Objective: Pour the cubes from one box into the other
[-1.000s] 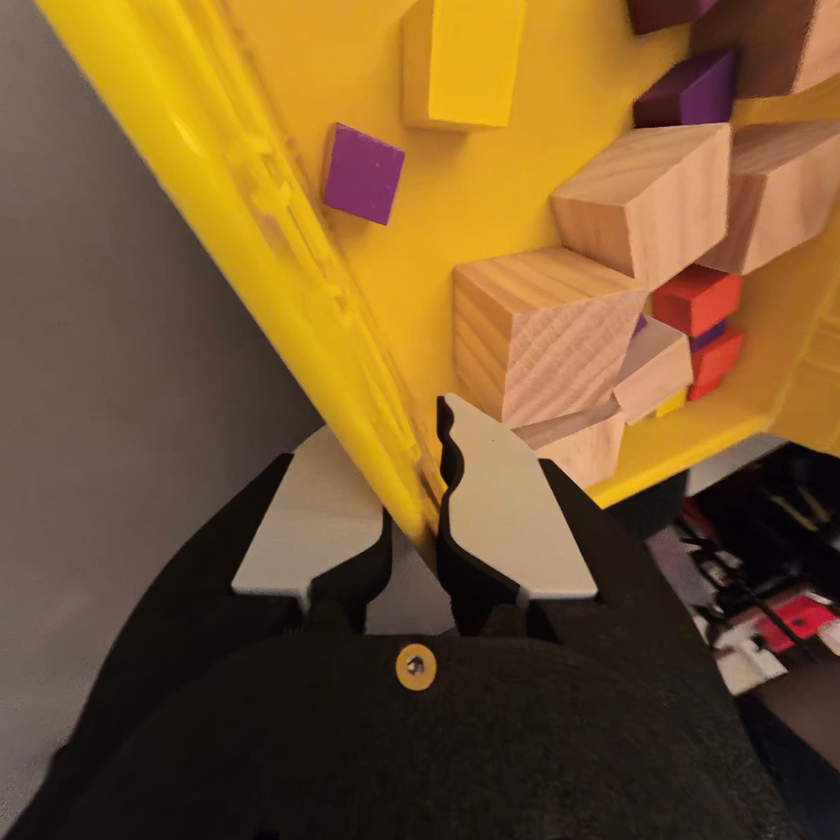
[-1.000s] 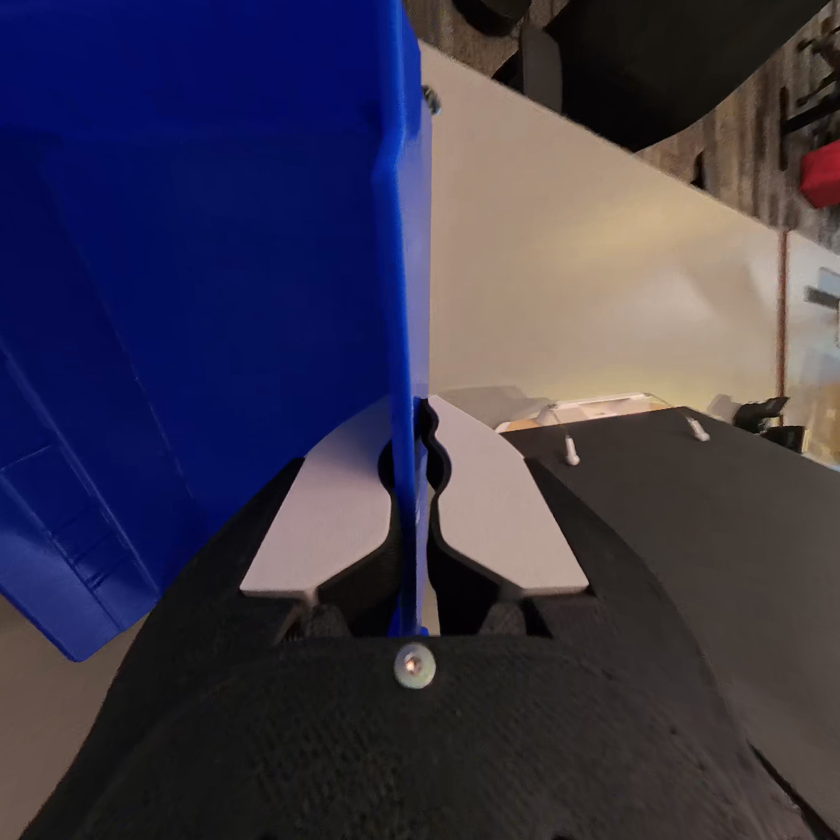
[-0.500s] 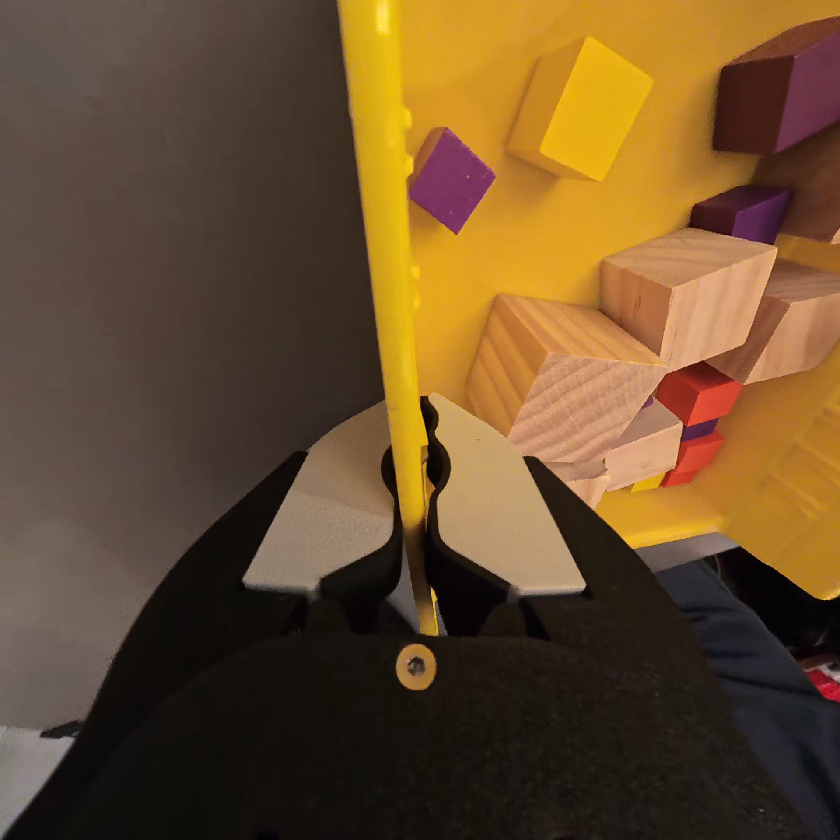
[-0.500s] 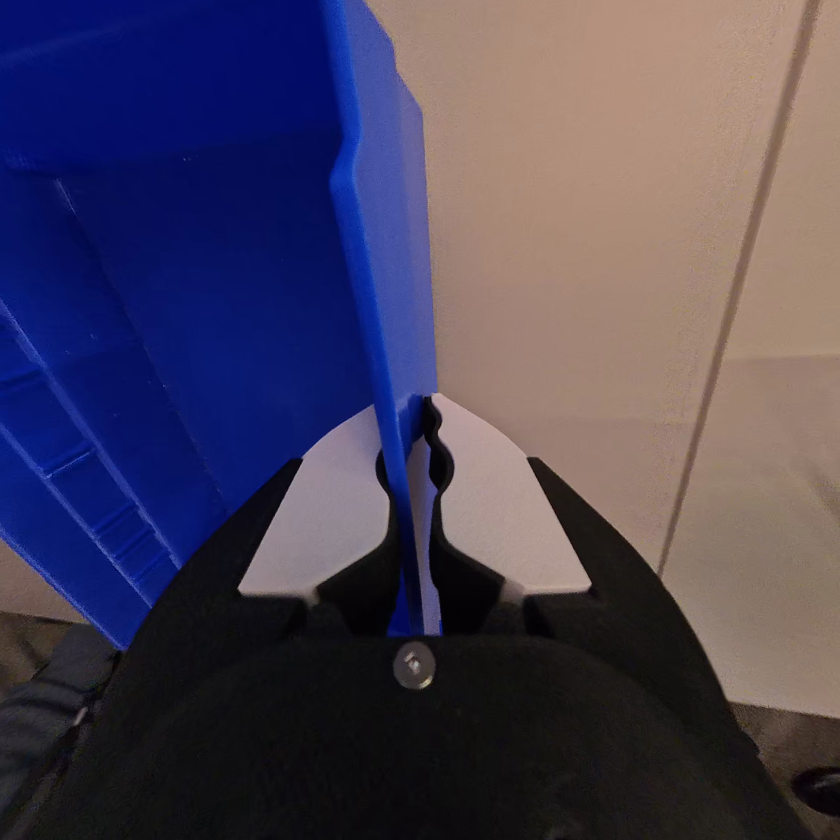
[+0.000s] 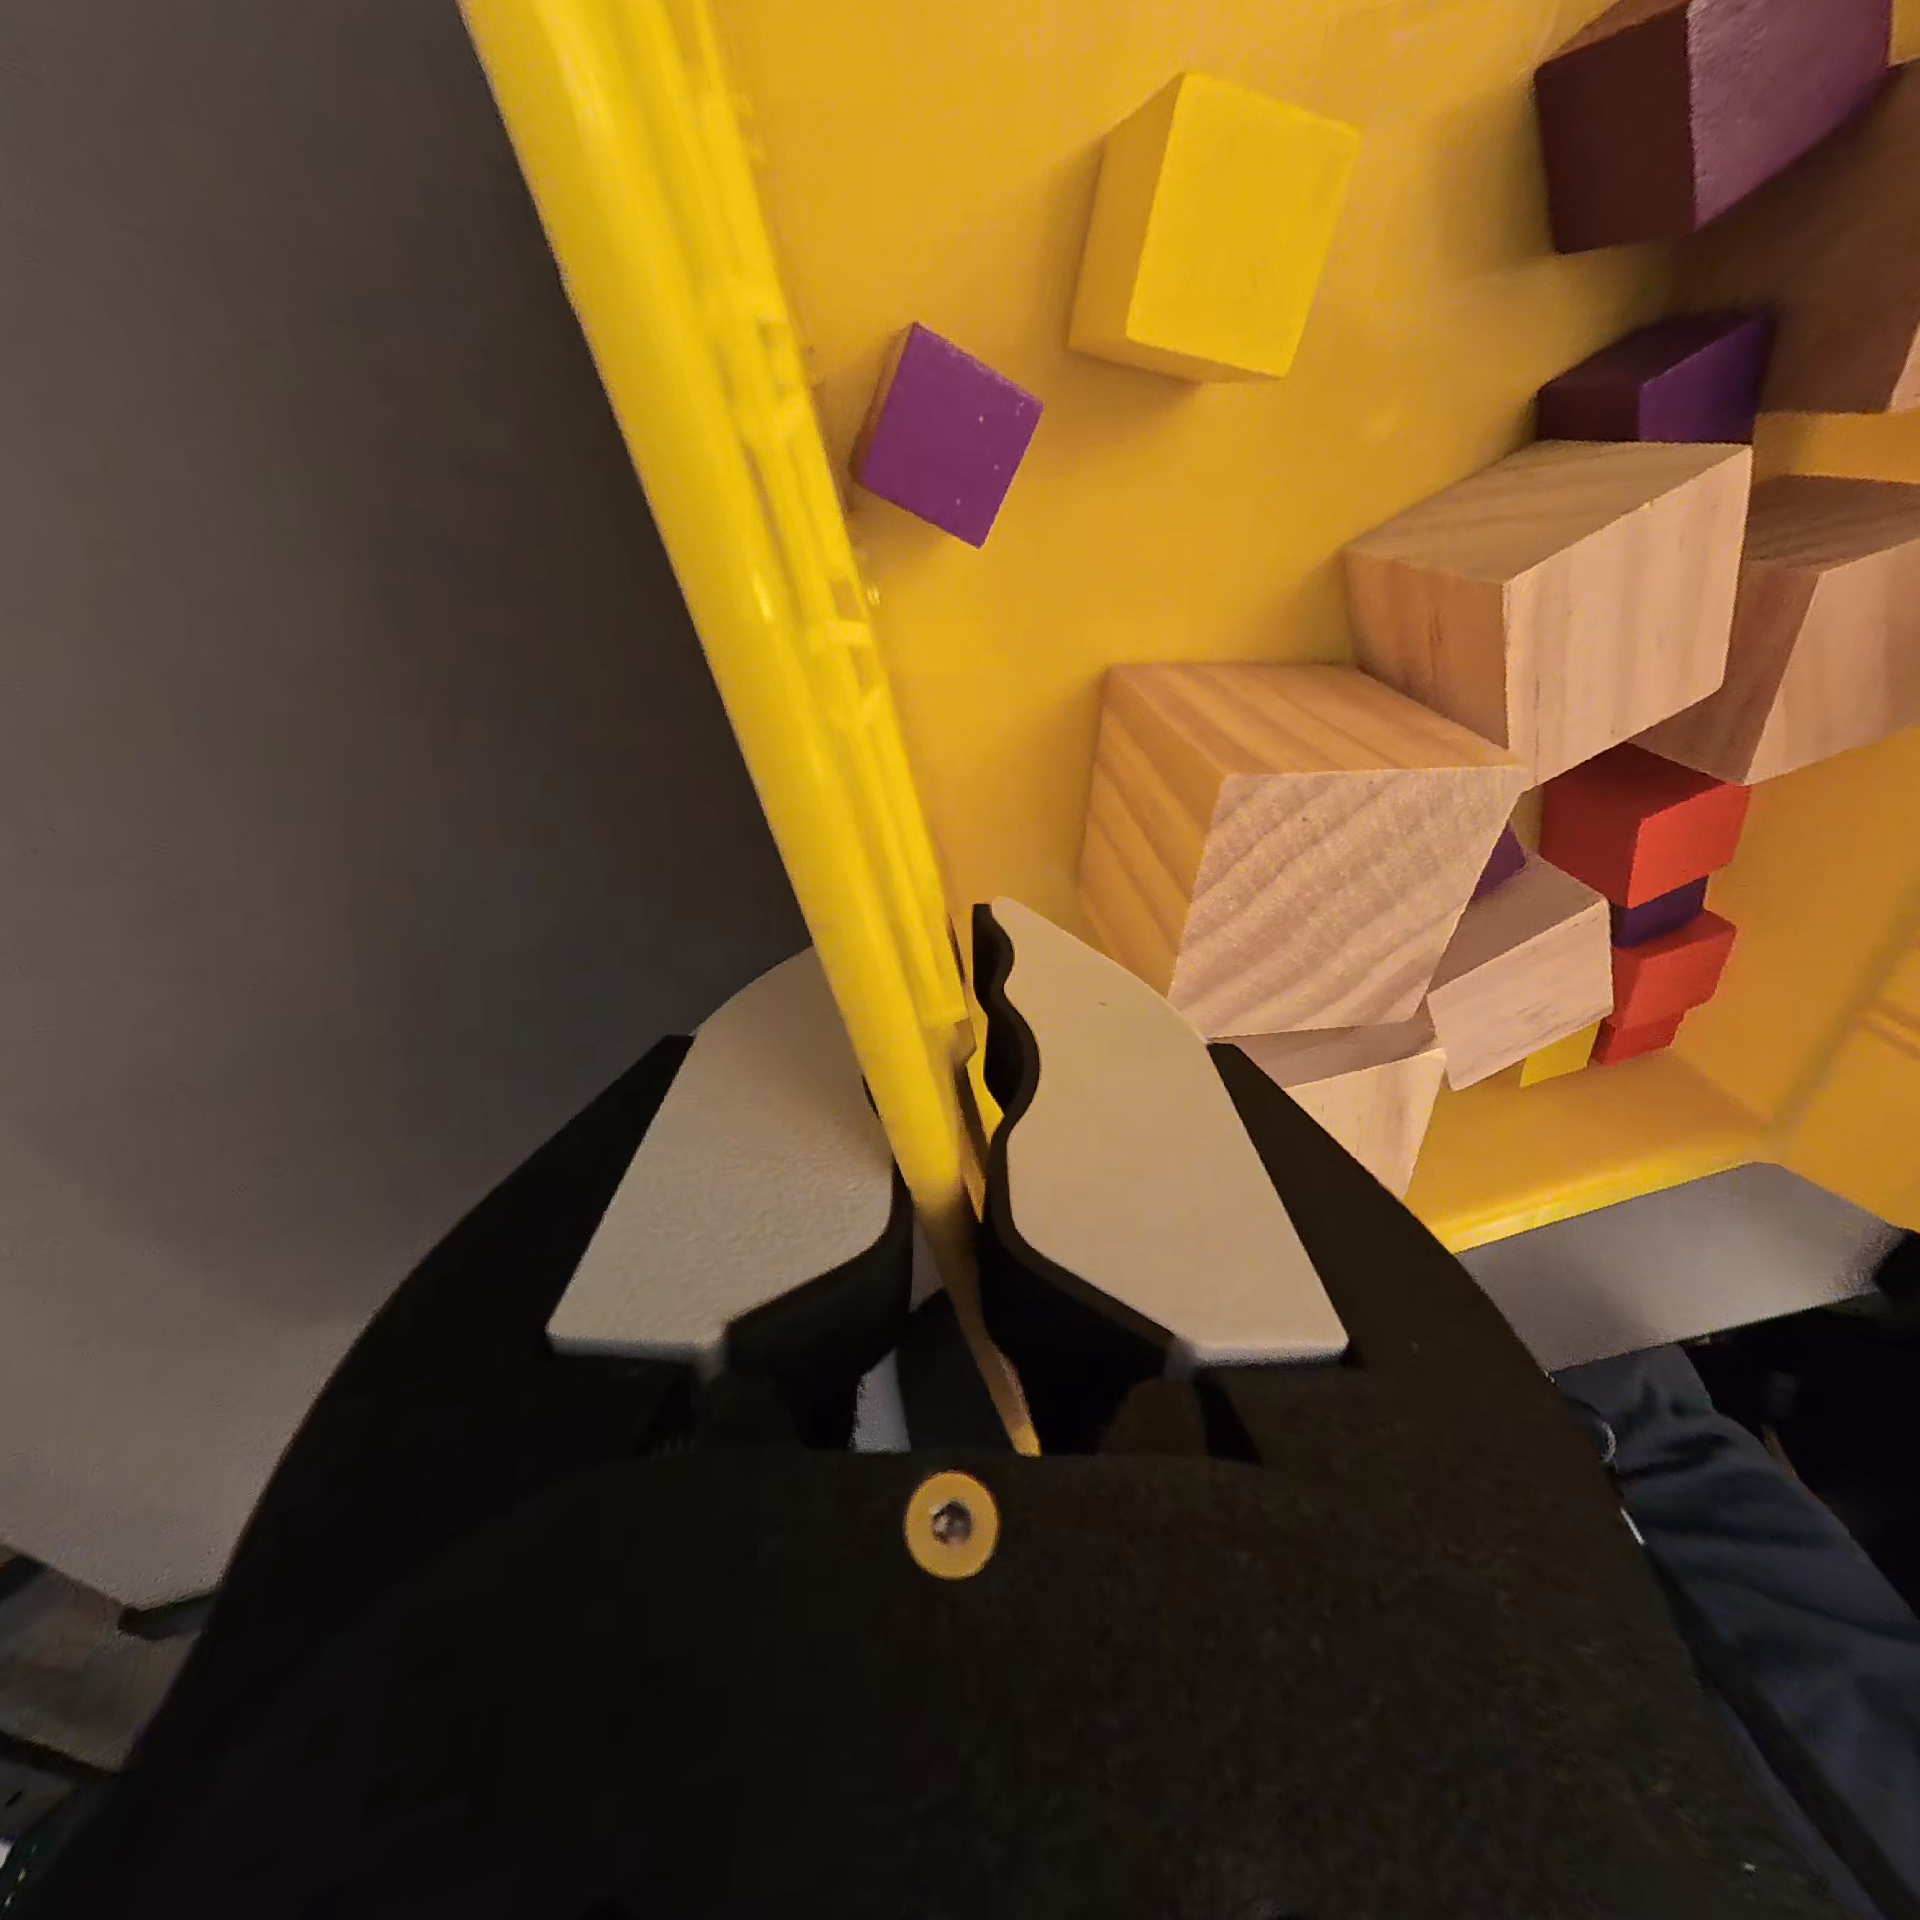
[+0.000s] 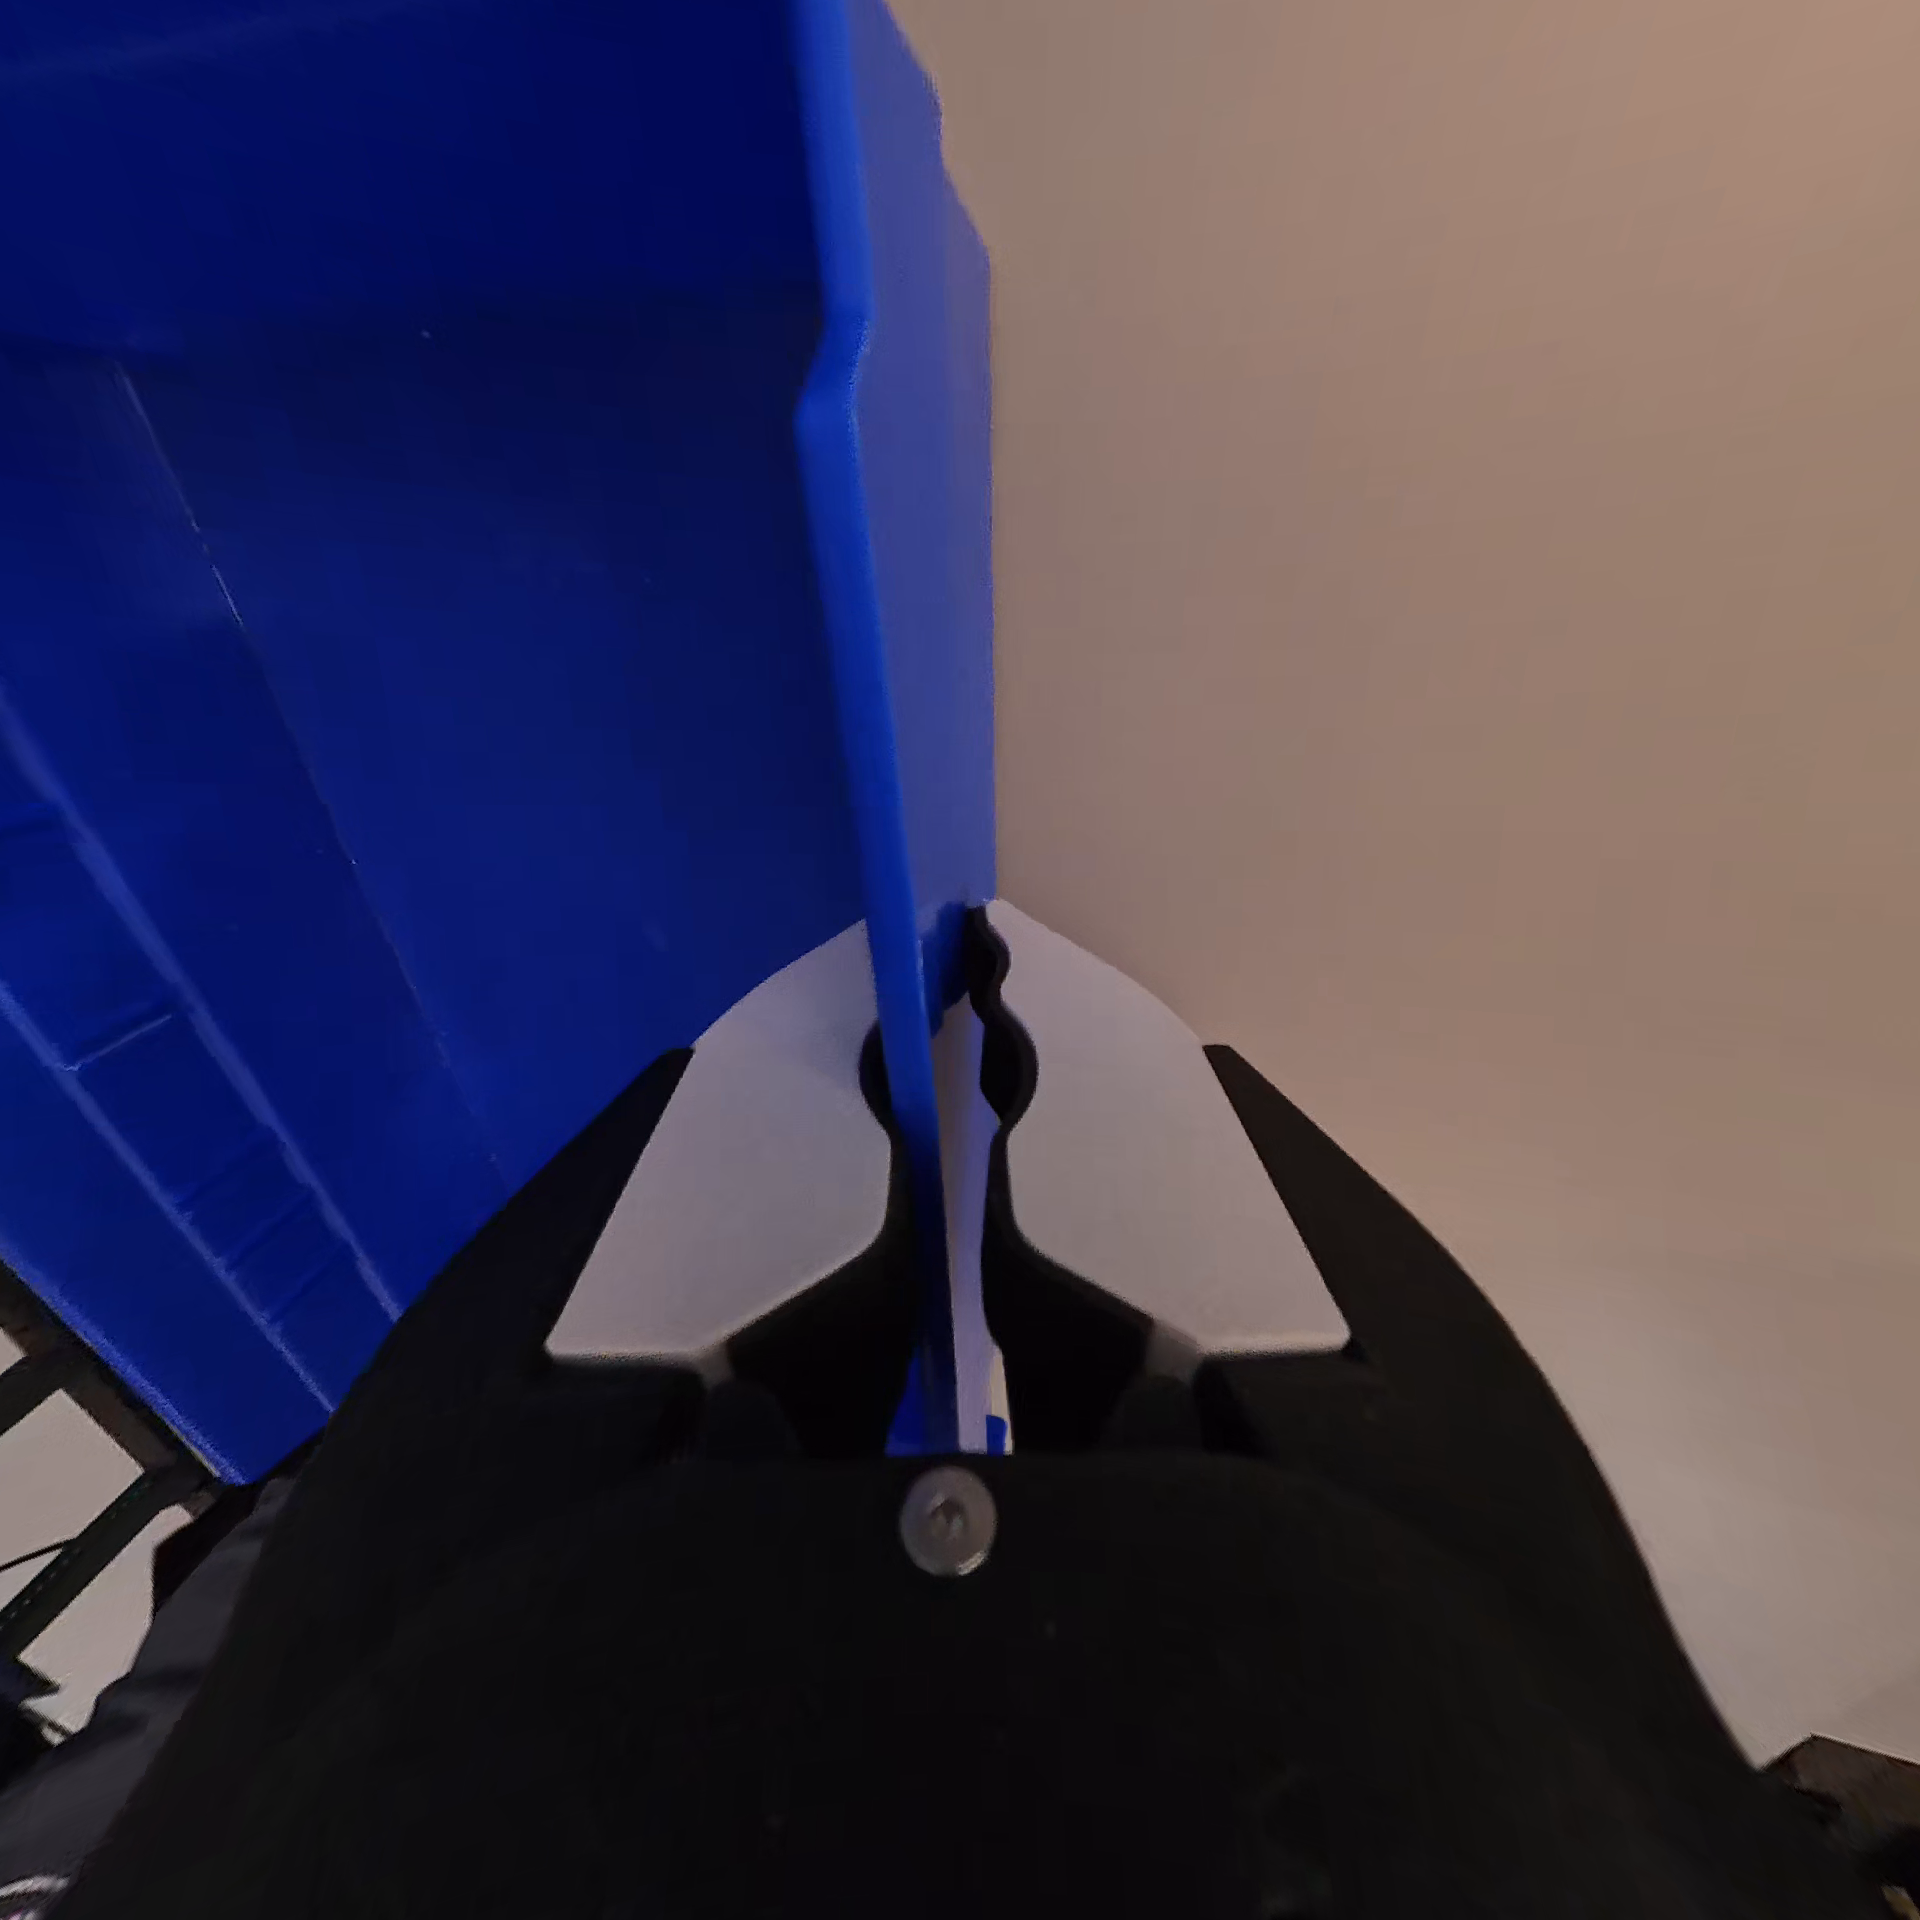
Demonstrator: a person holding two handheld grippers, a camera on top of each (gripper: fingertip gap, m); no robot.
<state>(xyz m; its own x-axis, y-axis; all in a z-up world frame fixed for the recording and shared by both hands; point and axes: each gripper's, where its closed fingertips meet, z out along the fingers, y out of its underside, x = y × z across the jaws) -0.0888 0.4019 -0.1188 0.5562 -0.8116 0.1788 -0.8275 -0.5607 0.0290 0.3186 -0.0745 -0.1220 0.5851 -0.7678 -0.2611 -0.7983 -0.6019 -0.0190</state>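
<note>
My left gripper is shut on the side wall of a yellow box. The box holds several cubes: plain wooden ones, a yellow one, purple ones and small red ones, piled toward its right corner. My right gripper is shut on the side wall of a blue box. The part of the blue box's inside that shows is empty. Neither view shows the other box.
A dark grey surface lies left of the yellow box. A pale beige surface fills the right of the right wrist view. Dark cloth shows below the yellow box, and dark clutter shows at the lower left by the blue box.
The yellow box's wall leaned left, swung upright, then leaned slightly left again; the cubes barely shifted. The right view swung from a table and black panel to a plain beige surface.
</note>
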